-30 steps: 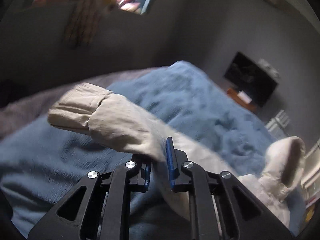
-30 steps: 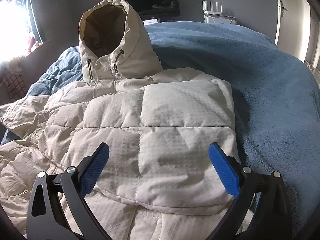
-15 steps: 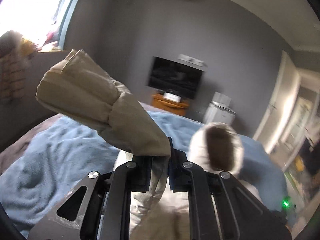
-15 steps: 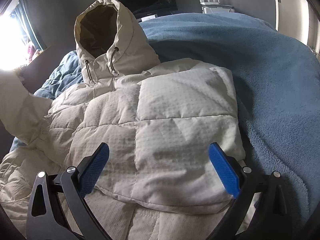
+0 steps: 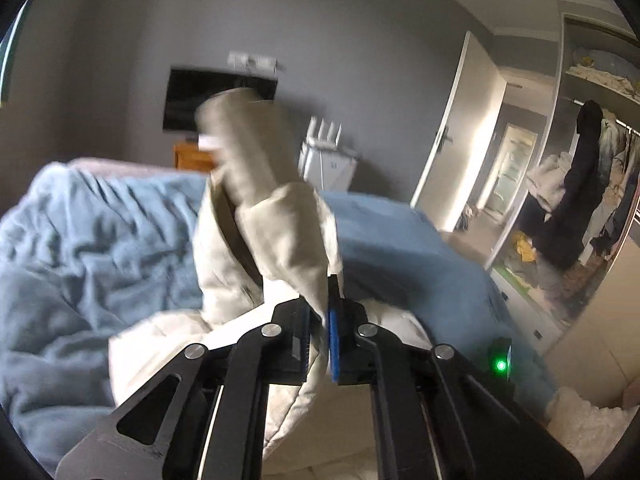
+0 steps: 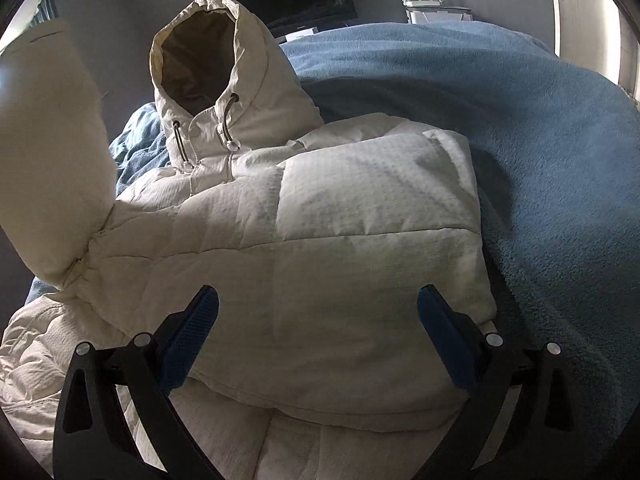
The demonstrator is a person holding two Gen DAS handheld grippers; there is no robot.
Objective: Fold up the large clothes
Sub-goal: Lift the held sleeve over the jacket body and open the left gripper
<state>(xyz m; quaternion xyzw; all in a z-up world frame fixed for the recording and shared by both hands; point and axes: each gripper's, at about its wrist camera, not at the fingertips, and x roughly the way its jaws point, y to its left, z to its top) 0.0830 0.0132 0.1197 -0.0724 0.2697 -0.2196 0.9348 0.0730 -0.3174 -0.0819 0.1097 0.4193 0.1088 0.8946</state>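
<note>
Nearest me, my left gripper (image 5: 320, 320) has its fingers pinched narrow on the cream sleeve (image 5: 276, 204) of the puffer jacket (image 6: 320, 248), and I hold that sleeve raised above the bed, its cuff up in front of the far wall. In the right wrist view the same sleeve stands up at the left side of the jacket. My right gripper (image 6: 318, 336) hovers with its fingers spread wide and nothing between them, poised over the jacket's lower middle; I cannot tell whether it touches the fabric.

The jacket lies front up on the blue blanket (image 6: 540, 152), roughly mid-bed, with its hood (image 6: 212, 68) propped upright toward the far end. Its right side already looks turned in over the body, making a squared panel with a straight edge toward the bed's right side. So I judge one side done, this sleeve fold in progress, and the hood and lengthwise fold left.

Beyond the bed's far end a dark television (image 6: 296, 0) hangs on the grey wall.
</note>
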